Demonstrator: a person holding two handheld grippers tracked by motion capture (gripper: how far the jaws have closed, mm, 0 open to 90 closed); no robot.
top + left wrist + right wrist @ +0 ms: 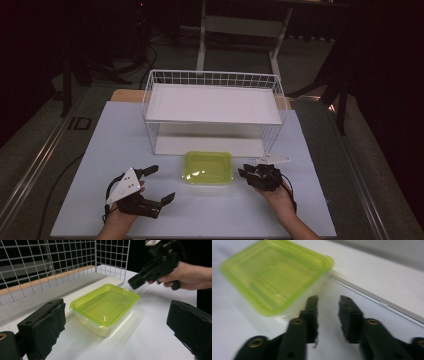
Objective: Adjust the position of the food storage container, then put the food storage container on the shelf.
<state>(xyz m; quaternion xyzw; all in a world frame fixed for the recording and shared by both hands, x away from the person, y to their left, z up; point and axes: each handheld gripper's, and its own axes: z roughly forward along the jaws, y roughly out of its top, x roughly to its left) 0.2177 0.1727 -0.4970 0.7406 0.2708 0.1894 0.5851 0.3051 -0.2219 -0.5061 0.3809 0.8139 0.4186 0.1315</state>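
Yellow-green translucent plastic container [208, 167], rectangular with its lid on, sat flat on the white table [100, 150], just in front of the white wire-mesh rack [215, 102]. We held our right gripper [250, 174] just beside the container's right end, its jaws parted with nothing between them and clear of the plastic. We kept our left gripper [157, 184] near the container's left side, its jaws spread wide and likewise holding nothing.
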